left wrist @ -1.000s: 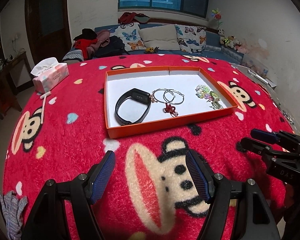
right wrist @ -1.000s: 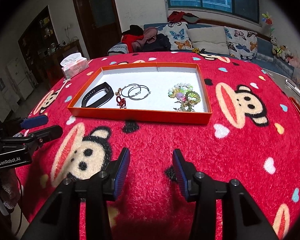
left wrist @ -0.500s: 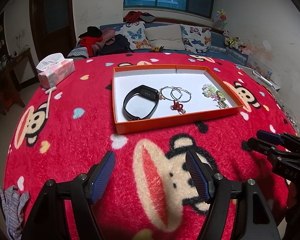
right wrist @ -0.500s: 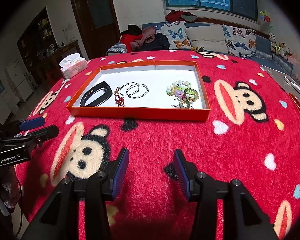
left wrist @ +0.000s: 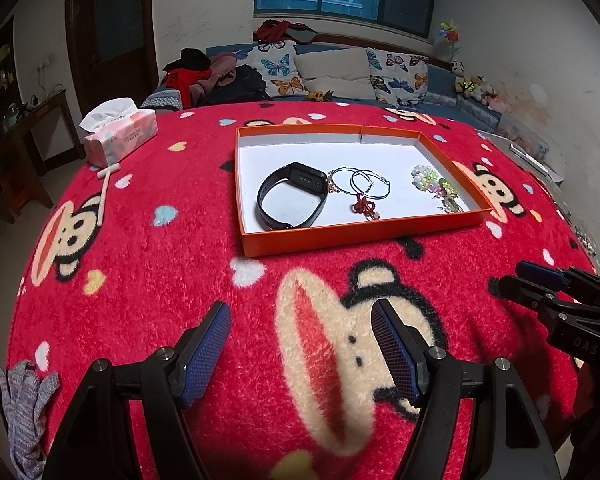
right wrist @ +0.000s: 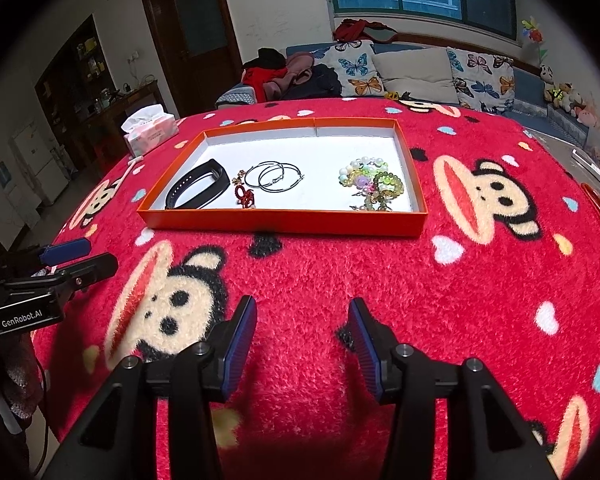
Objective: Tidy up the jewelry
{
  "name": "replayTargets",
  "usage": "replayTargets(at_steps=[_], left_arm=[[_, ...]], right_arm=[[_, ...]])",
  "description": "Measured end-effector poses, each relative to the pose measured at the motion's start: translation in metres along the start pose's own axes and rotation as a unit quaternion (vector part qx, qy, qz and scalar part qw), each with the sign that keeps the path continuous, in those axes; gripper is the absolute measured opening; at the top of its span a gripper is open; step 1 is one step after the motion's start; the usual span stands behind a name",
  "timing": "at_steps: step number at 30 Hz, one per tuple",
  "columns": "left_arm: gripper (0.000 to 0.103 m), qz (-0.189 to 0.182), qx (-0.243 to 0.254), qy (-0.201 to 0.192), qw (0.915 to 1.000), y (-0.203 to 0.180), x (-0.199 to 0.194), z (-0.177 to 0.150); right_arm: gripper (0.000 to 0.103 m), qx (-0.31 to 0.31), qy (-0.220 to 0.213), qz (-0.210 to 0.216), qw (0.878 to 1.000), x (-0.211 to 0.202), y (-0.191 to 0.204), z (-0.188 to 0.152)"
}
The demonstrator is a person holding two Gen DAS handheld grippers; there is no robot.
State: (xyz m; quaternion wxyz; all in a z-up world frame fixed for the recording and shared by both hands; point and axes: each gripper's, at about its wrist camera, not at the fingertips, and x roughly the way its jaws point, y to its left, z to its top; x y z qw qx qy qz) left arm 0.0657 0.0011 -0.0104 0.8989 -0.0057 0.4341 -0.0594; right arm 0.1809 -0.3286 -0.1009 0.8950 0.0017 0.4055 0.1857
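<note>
Red monkey-print blanket (left wrist: pixel 148 264) covers the table. Tissue pack (left wrist: pixel 120 131) at its far left edge, white stick (left wrist: pixel 105 188) just nearer. Grey glove (left wrist: pixel 24 408) at near left. Sofa (right wrist: pixel 412 76) with butterfly cushions (left wrist: pixel 280 72) beyond; plush toys (left wrist: pixel 476 86) far right.

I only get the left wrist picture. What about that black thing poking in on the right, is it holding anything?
Observer: No. In the right wrist view the right tool is open, fingers apart above the red blanket, nothing between them.
Operator: Does the tool I'm looking along have a name on it?
Observer: Yes. Seen from the side, the left tool has "GenRobot.AI" printed on its body.
Operator: Anything far off to the right that I miss?
Observer: A thin orange item lies at the blanket's right edge. It is too small to identify.
</note>
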Motion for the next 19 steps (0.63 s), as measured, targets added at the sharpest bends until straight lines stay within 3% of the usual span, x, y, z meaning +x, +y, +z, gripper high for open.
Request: replayTargets(at_steps=[19], left_arm=[[0.077, 0.0, -0.001, -0.004, 1.0, 0.0022, -0.0015, -0.0045]], right_arm=[[0.053, -0.002, 0.003, 0.004, 1.0, 0.0028, 0.0044, -0.0023]])
